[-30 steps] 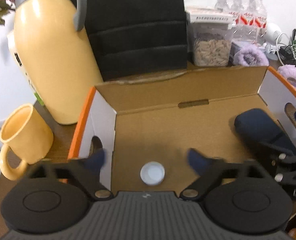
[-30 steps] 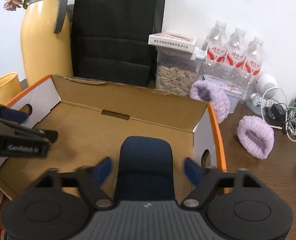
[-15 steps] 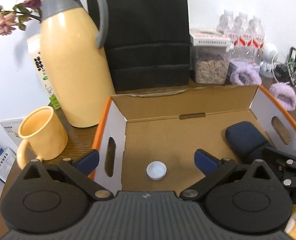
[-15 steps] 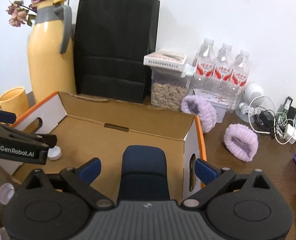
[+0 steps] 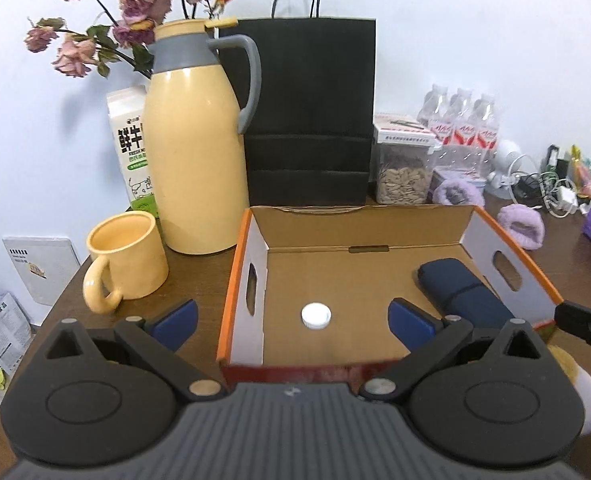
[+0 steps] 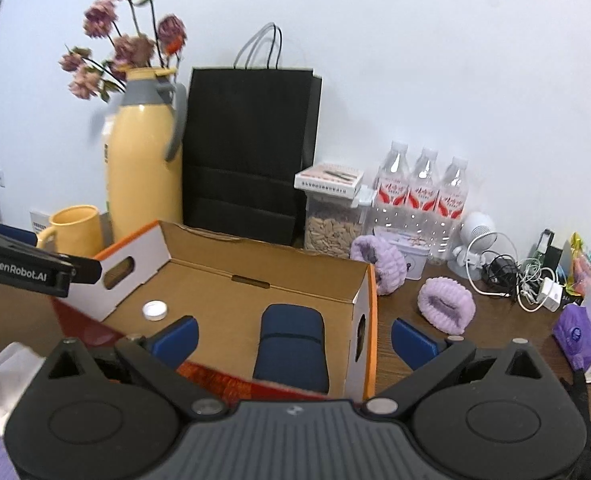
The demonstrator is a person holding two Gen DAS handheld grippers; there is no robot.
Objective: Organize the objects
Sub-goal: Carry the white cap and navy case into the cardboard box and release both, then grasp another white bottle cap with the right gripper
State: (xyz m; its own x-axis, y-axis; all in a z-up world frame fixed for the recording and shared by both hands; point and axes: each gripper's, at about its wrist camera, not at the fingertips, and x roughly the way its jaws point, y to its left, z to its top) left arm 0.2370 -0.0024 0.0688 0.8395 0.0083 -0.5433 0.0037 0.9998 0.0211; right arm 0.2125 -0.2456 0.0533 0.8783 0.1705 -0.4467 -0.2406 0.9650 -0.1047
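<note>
An open cardboard box with orange rims sits on the wooden table. Inside it a white cap lies at the front left and a navy case along the right wall. My left gripper hovers open above the box's near left corner with nothing held. My right gripper hangs over the near right corner, its jaws opening. The case shows between its fingers but lies below them, untouched.
Left of the box stand a yellow mug and a yellow thermos. A black paper bag and a seed jar stand behind it. Water bottles, purple headbands, cables and a purple pack crowd the right.
Both grippers have drawn back and upward out of the box. The right jaws have spread wider, clear of the navy case. Case and cap stay where they lay.
</note>
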